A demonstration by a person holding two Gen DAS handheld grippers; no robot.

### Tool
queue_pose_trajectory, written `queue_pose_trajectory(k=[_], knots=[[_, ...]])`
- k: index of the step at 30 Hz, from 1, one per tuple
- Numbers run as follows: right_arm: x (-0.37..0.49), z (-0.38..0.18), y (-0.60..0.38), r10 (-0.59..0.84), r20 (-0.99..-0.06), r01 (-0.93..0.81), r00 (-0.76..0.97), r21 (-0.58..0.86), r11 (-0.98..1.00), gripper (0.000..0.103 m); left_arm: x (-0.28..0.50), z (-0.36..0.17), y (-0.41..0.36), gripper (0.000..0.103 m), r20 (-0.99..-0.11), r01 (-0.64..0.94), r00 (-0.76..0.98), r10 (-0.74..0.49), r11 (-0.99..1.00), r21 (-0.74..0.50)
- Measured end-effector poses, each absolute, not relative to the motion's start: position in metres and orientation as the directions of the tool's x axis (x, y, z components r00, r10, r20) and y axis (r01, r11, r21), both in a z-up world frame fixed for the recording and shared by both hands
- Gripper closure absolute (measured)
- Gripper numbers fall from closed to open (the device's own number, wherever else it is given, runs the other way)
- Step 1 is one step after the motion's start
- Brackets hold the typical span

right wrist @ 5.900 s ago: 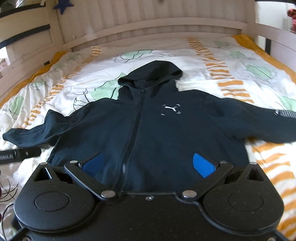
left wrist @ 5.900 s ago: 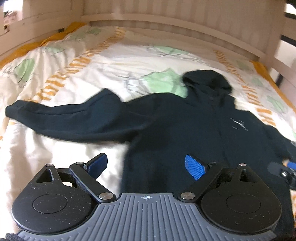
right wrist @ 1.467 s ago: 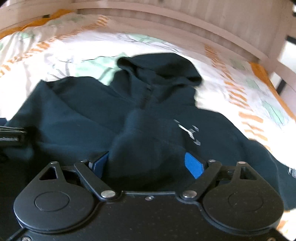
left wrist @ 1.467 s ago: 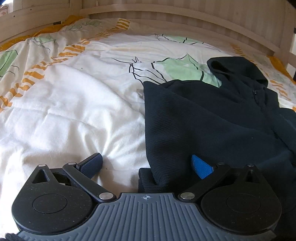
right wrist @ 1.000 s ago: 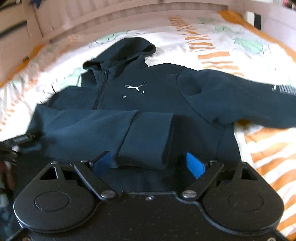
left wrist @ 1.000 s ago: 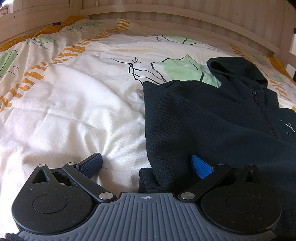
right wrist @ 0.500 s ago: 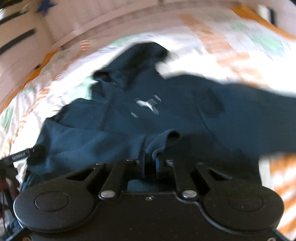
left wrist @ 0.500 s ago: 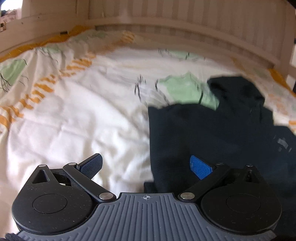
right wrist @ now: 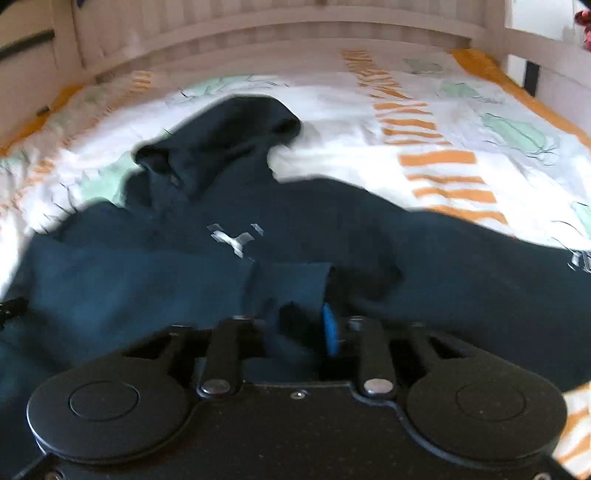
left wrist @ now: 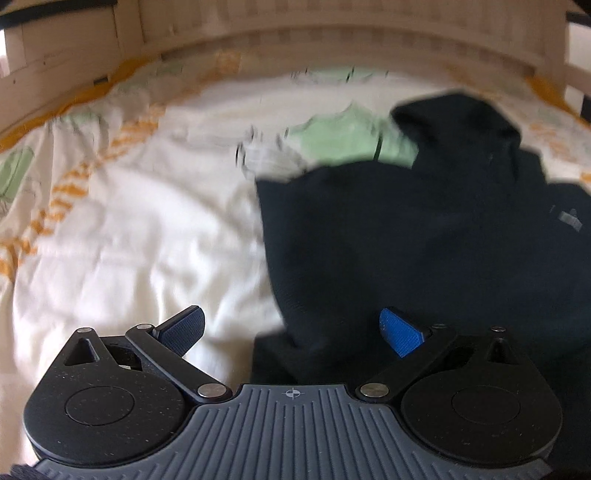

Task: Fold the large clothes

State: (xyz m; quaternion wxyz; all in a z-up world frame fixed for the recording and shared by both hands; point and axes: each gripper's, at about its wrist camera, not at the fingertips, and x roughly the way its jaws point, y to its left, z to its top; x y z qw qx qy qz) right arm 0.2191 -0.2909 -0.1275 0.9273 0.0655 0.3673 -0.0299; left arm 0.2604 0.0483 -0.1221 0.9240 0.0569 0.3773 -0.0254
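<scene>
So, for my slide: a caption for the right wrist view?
Right tongs pinch the folded sleeve cuff of a dark hoodie.

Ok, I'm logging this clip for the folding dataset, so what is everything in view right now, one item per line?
Dark navy zip-up hoodie: one, navy with a small white chest logo, lying on the bed, one sleeve folded across its front, the other stretched out to the side.
Folded sleeve cuff: one, navy, on the hoodie's front, between the right fingers.
White duvet with green and orange print: one, covering the bed under the hoodie.
Pale wooden bed rail: one, cream, along the far edge.
Left hand-held gripper: one, black with blue pads, open over the hoodie's edge.
Right hand-held gripper: one, black with blue pads, closed on the cuff.
</scene>
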Motion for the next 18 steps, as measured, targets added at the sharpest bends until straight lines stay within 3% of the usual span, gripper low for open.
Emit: queue_pose_trajectory(k=[3,7,9,18], knots=[[0.202,-0.124,-0.294,-0.028,-0.646,0.127,0.763,0.107,0.986,0.048,0.260,-0.126,0.060,0.000,-0.703,0.067,0.710,-0.038,0.998,0.014],[0.200,-0.124,-0.282,-0.071,-0.612,0.112,0.788,0.029,0.993,0.036,0.256,-0.129,0.057,0.000,-0.693,0.070,0.720,-0.029,0.997,0.031],[0.210,-0.140,-0.281,-0.083,-0.664,0.110,0.743,-0.001,0.994,0.036,0.254,-0.130,0.057,0.000,-0.688,0.070,0.725,-0.033,0.997,0.026],[0.209,-0.147,-0.288,-0.054,-0.645,0.120,0.762,0.059,0.991,0.027,0.258,-0.130,0.059,0.000,-0.696,0.070,0.717,-0.044,0.998,0.009]])
